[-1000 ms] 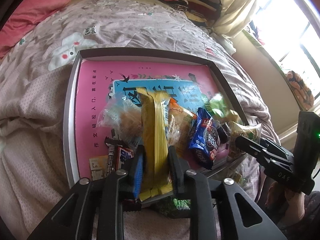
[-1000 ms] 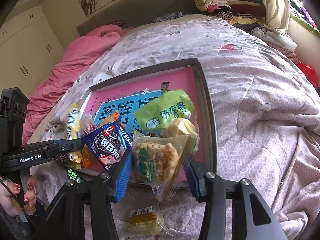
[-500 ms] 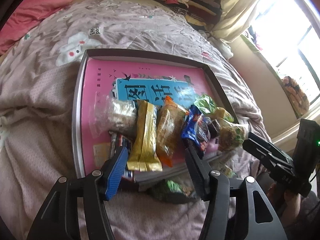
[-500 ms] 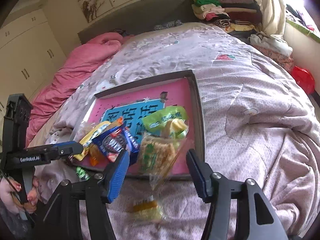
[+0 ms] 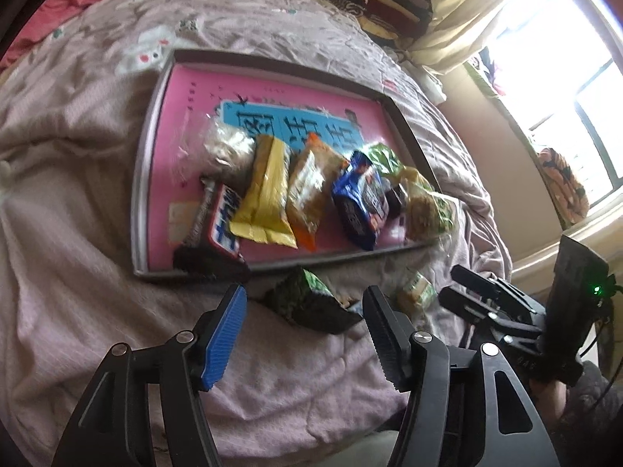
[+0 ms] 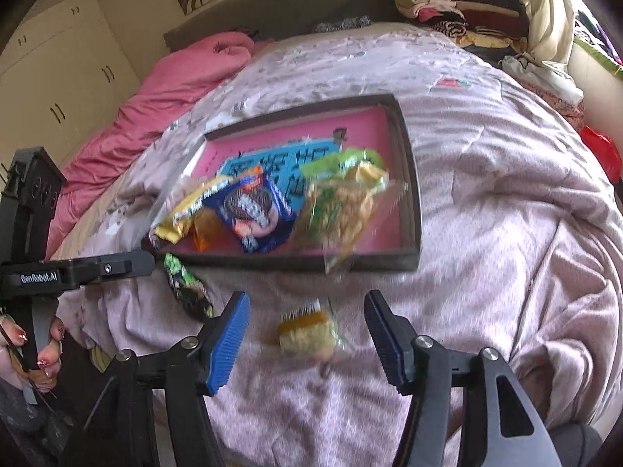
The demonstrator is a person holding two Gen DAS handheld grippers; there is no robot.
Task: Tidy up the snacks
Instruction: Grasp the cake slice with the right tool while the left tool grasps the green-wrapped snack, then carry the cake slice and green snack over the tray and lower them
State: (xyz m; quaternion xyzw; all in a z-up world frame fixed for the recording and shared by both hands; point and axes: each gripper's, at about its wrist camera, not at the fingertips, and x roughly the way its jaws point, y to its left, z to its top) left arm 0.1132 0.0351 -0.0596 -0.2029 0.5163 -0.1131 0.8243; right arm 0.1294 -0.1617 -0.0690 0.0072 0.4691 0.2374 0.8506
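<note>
Bedspread (image 6: 486,202); left tongs (image 6: 128,266) read "GenRobot.AI".

Readable text around my grippers

On the side of my left gripper (image 6: 78,272), seen from my right wrist camera, white letters spell "GenRobot.AI". The pink tray liner (image 5: 272,93) carries large white Chinese characters on a blue panel (image 5: 296,128), too blurred for me to read. The blue cookie packet (image 6: 249,210) and the red-and-white bar wrapper (image 5: 224,225) both bear printing, but I cannot make out either one.
</note>
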